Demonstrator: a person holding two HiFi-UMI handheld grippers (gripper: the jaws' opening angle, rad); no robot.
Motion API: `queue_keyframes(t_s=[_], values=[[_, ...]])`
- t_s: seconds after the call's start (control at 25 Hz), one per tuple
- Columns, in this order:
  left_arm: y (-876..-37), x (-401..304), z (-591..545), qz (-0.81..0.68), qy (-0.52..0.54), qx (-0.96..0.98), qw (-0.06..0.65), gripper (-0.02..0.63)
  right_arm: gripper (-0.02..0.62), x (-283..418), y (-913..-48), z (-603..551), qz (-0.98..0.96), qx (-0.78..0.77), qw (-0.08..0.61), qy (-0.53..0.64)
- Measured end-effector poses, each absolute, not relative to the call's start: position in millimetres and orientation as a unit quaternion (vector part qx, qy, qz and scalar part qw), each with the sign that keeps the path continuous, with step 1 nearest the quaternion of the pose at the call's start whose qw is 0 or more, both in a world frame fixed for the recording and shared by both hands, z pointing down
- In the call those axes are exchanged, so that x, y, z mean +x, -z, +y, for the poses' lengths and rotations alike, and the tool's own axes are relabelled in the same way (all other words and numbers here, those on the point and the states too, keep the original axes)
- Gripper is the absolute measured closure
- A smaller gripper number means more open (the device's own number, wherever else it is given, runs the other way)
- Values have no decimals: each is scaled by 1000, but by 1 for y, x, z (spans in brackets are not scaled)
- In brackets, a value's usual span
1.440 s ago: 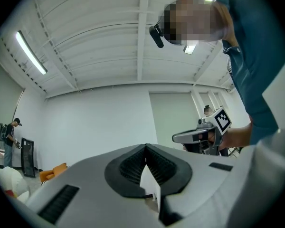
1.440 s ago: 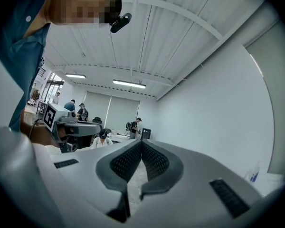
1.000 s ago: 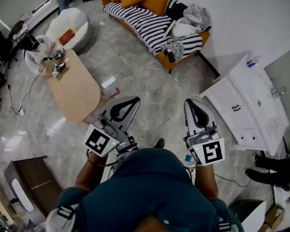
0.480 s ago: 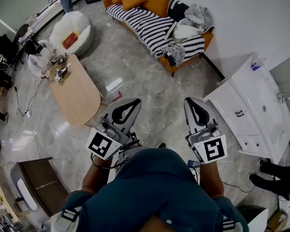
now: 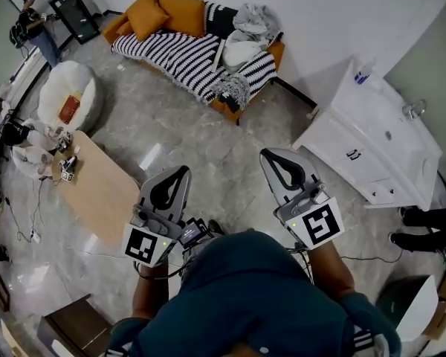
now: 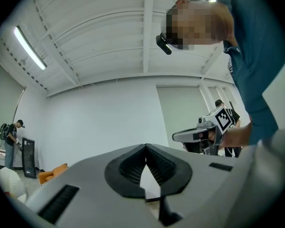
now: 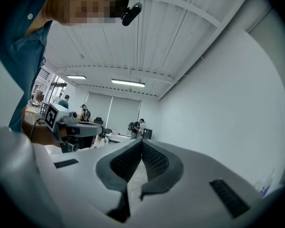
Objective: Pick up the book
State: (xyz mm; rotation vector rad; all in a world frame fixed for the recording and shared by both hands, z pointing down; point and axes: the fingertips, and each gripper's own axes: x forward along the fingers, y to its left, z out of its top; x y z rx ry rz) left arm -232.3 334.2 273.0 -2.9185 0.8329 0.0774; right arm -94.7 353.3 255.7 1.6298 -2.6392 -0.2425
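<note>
Left gripper (image 5: 179, 171): jaws pressed together, nothing between them. Right gripper (image 5: 272, 155): same, tips meet, empty. Both are held level in front of the person, over the grey stone floor (image 5: 208, 147).

Book (image 5: 69, 108): best candidate is a flat red-orange rectangle with a paler patch on its cover, lying face-up on the white beanbag (image 5: 58, 84). Too small to confirm or to read any print. It sits well ahead and to the left of the left gripper, past the far end of the oval wooden table (image 5: 108, 195). It is well apart from both grippers, no contact.
</note>
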Motion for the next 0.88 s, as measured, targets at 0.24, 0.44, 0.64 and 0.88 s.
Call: queue_keyframes(t_s=[0.24,0.44,0.64,0.88], values=[[-263,-258,294,249,-46,-966,55,603,583,-117,-248,316,-830,548,45,94],[-268,-276,281,234,-41,-970,44,603,583,-133,-251,311,-819,566,49,85],[-267,-265,261,234,-53,-969,55,603,583,-121,-252,288,-818,568,68,53],[-285,-257,239,252,-52,-966,31,603,583,-116,-265,265,-831,547,72,78]])
